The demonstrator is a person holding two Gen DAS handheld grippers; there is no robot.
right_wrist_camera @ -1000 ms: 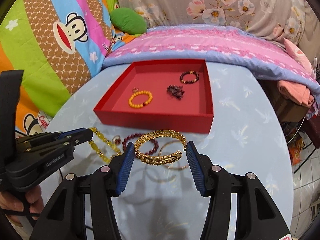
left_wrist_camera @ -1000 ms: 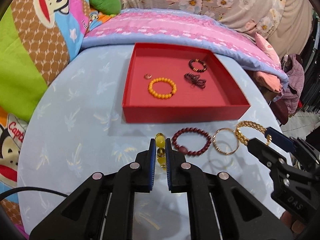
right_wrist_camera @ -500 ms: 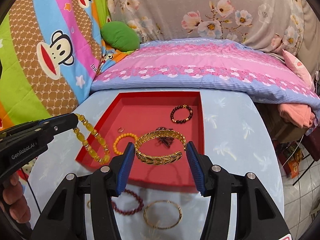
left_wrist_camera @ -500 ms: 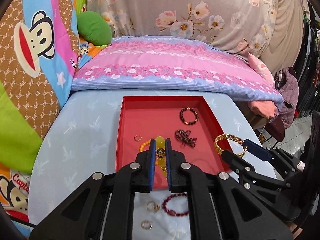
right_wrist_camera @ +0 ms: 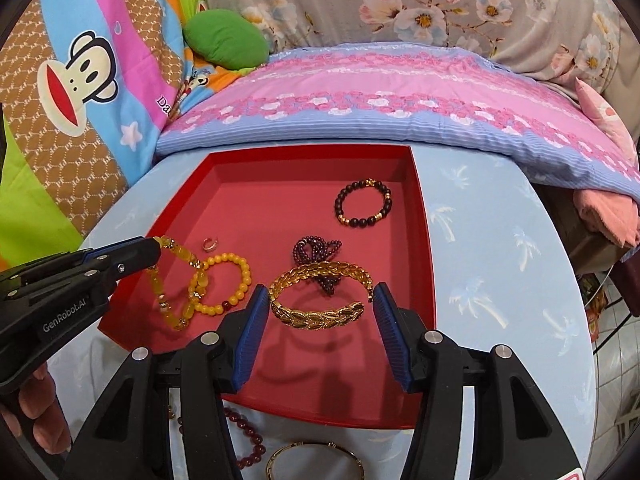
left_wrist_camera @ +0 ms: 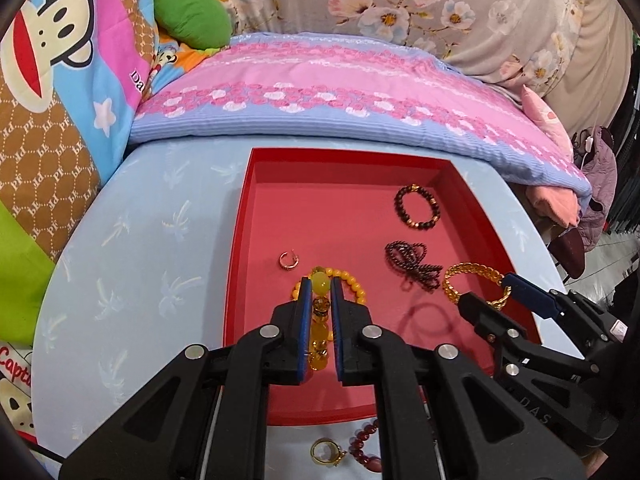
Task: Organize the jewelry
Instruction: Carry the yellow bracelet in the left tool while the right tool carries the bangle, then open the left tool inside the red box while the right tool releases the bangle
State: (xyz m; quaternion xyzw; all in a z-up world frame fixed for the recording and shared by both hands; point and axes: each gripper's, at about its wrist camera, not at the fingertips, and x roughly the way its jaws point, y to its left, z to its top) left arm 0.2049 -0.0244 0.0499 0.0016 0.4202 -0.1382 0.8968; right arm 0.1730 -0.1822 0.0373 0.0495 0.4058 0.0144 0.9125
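Two grippers over red tray point(right_wrist_camera: 424, 240) | left gripper point(left_wrist_camera: 319, 292) clamps yellow bead bracelet point(left_wrist_camera: 320, 285) | right gripper point(right_wrist_camera: 318, 300) clamps gold chain bracelet point(right_wrist_camera: 320, 296)

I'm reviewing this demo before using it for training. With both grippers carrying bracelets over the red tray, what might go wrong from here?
1. The yellow bead strand in the left gripper hangs over the orange bead bracelet; released here, they may tangle.
2. The gold chain bracelet in the right gripper hangs close above the dark purple bead cluster and may land on it.
3. The grippers are close together over the red tray and might collide.
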